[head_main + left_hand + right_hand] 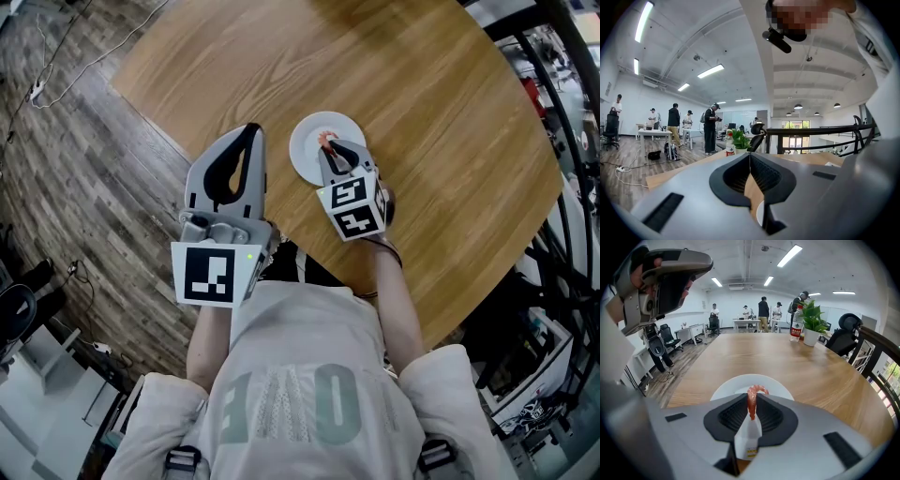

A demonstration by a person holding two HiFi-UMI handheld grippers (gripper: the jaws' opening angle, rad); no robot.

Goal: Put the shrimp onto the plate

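A pale wooden desk (422,112) stands on a grey-brown plank floor (66,159), seen at 9 o'clock in the head view. Strip lights (710,71) line the white ceiling. At 1 o'clock in the right gripper view, a potted plant (813,319) and a black chair (844,336) mark the desk's far end.

Bright, even light from ceiling strip lights (711,71), fisheye-warped edges, foreground perhaps slightly soft.
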